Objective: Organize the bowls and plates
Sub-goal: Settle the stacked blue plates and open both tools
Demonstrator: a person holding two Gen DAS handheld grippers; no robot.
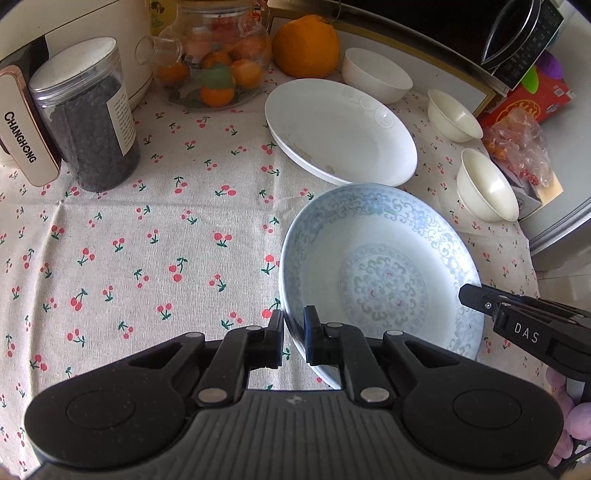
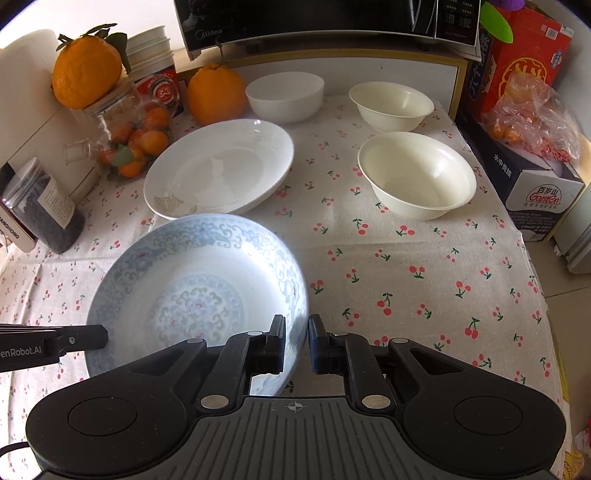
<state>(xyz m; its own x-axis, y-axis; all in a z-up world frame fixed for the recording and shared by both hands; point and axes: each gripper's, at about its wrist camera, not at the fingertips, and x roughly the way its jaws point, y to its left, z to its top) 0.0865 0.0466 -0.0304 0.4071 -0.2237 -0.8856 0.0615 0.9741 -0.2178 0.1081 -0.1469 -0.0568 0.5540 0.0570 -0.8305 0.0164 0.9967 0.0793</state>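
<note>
Left tool (image 1: 293, 339): I have it pinching the near-left rim of the blue-patterned plate (image 1: 384, 280), one finger outside, one inside.
Blue-patterned plate: held between both tools at the front of the tabletop (image 1: 147, 258), its far rim just beside the white plate (image 1: 340, 129); whether it has left the cloth I cannot tell.
Right tool (image 2: 296, 341): I have it clamped on the plate's right rim, jaws nearly together.
Step in hand, my judgement: carry the patterned plate to the white plate and stack it there.
Doing it well: I keep both grips firm and level, raise evenly so the rim does not slip, clear the white plate's edge before lowering, and release only once it sits flat.
White plate: behind the patterned plate, stained near its front rim.
Bowls: white bowl (image 2: 284, 96) at the back, two cream bowls (image 2: 417, 173) to the right, all apart and unstacked.
Writing, left side: "CHANGHONG" on the cream appliance (image 1: 22, 136); printed label on the dark-filled jar (image 1: 88, 118), unreadable.
Writing, centre: "Midea" on the microwave (image 2: 332, 22).
Writing, right side: "GamEn" on the carton (image 2: 535, 192); "DAS" on the right tool's side, seen from the left wrist.
</note>
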